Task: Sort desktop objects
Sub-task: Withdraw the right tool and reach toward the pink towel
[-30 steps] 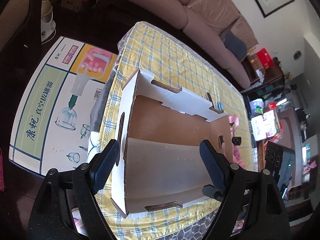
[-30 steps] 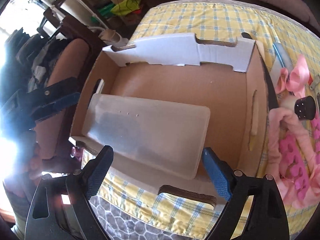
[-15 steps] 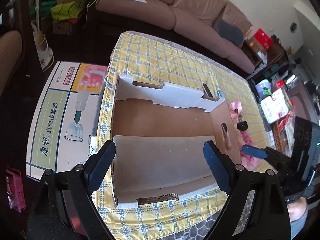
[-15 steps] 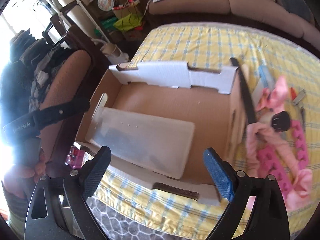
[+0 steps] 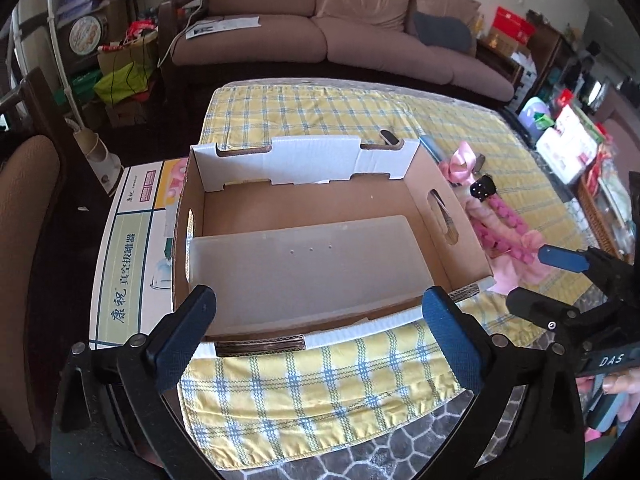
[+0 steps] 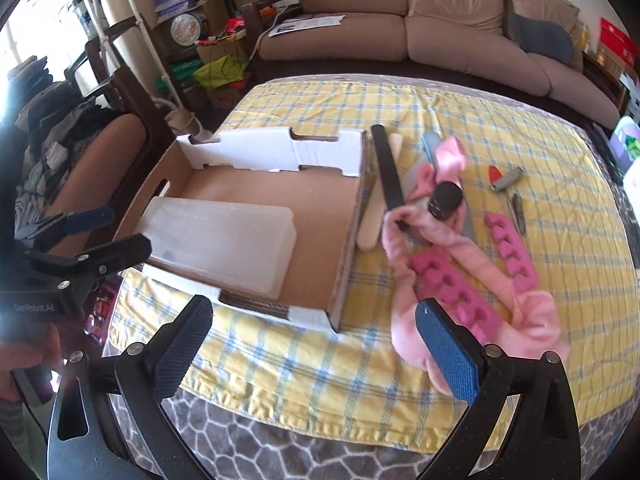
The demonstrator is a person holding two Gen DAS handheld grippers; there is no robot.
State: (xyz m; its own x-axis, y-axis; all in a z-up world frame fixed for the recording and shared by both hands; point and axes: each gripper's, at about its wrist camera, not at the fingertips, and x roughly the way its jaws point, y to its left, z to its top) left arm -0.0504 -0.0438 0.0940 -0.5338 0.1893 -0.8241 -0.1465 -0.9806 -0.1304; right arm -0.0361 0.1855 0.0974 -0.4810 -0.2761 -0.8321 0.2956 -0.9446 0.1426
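We see a cardboard box (image 5: 316,208) at mid-frame, matt brown inside, its folded flaps white-faced with raw corrugated edges showing. In it lies a frosted, translucent plastic case (image 5: 308,268), smooth and faintly glossy. Under both spreads a woven yellow plaid cloth (image 6: 440,120), its hem puckered along the lower frame. To the right of the box in the right wrist view we find pink foam toe separators (image 6: 460,292), a soft fuzzy pink headband (image 6: 420,240), a matt black nail file (image 6: 386,168) and a small metal nail clipper (image 6: 508,178). Our gripper pads (image 6: 444,356) look like blue rubber with a stippled texture, on matt black plastic arms.
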